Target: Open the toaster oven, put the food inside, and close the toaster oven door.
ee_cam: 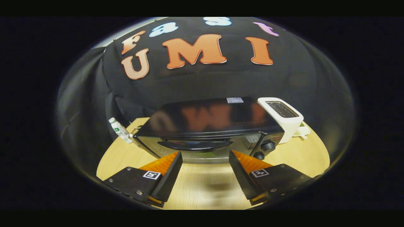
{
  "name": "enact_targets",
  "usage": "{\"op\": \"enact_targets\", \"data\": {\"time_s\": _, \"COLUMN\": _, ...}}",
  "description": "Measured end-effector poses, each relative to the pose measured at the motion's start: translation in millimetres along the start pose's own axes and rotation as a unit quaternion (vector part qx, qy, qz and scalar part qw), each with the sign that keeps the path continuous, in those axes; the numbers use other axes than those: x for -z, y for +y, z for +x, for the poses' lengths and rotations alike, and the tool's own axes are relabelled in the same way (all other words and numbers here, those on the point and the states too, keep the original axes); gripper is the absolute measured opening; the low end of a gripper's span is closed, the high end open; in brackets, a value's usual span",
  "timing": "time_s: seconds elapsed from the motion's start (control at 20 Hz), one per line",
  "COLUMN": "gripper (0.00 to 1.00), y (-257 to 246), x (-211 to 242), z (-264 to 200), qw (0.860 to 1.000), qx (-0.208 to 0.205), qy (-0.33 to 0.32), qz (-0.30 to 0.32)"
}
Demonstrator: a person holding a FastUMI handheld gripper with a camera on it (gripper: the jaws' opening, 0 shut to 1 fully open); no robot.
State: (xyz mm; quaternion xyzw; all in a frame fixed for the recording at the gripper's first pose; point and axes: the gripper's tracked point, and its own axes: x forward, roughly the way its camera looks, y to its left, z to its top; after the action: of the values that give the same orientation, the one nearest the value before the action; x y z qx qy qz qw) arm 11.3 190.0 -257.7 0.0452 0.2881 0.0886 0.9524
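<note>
Two fingers spread wide, nothing between them; gripper (205, 171) hovers low over the wooden table (303, 157). Toaster oven (208, 126) sits straight ahead, just beyond the fingertips, door shut. Door handle (195, 145) is a dark bar running crosswise, left to right, centred on the gap between the fingers and slightly above them. Knobs (267, 146) are off to the right of the door. White toaster (284, 118) beside the oven's right end; small bottle (120, 130) at its left. Food not made out.

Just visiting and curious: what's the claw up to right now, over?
Claw open, holding nothing. Toaster oven just ahead, door shut, handle beyond the fingertips. Nothing between claw and door, over.
</note>
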Motion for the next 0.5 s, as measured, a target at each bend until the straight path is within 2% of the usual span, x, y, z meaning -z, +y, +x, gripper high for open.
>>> {"op": "enact_targets", "data": {"time_s": 0.3, "gripper": 0.88, "y": -19, "x": -69, "z": -54, "qw": 0.996, "qx": -0.005, "qy": -0.091, "qz": -0.015}}
{"op": "enact_targets", "data": {"time_s": 0.5, "gripper": 0.88, "y": -29, "x": -129, "z": -98, "qw": 0.986, "qx": 0.0, "qy": -0.161, "qz": -0.032}}
